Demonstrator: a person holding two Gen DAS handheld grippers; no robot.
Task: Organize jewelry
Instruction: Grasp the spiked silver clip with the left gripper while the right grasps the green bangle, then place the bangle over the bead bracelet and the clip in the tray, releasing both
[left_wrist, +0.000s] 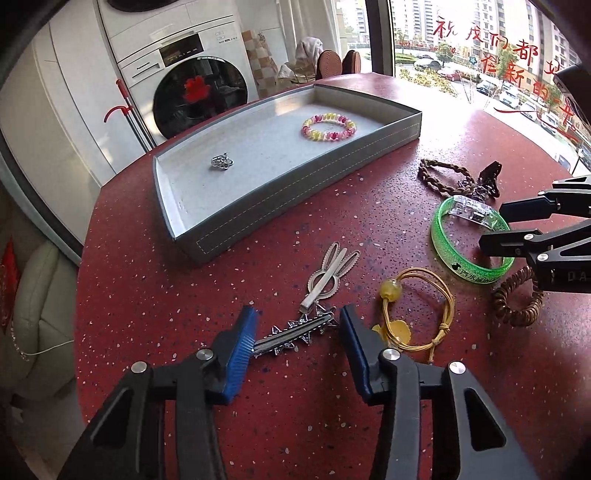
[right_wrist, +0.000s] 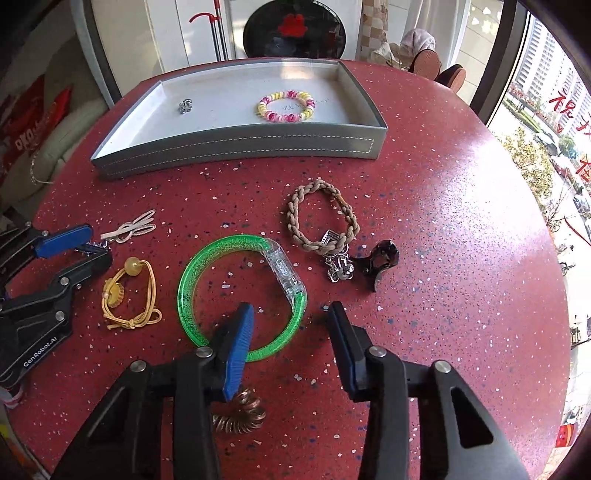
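My left gripper (left_wrist: 298, 310) is shut on a silver spiked hair clip (left_wrist: 295, 334), with a blue pad at each end of it on the red table (left_wrist: 184, 295). In the right wrist view the clip (right_wrist: 96, 245) sits between that gripper's (right_wrist: 99, 244) fingers. My right gripper (right_wrist: 291, 308) is open and straddles the rim of a green bangle (right_wrist: 192, 266): one finger is inside the ring, the other outside with a gap. A grey tray (right_wrist: 236, 147) holds a pink-and-yellow bead bracelet (right_wrist: 286, 107) and a small silver piece (right_wrist: 184, 106).
Loose on the table lie a silver rabbit-shaped clip (left_wrist: 328, 273), a yellow hair tie (right_wrist: 129, 291), a braided brown tie (right_wrist: 321, 218), a black claw clip (right_wrist: 380, 258) and a brown spiral tie (right_wrist: 240, 410). A washing machine (left_wrist: 177, 66) stands beyond the table.
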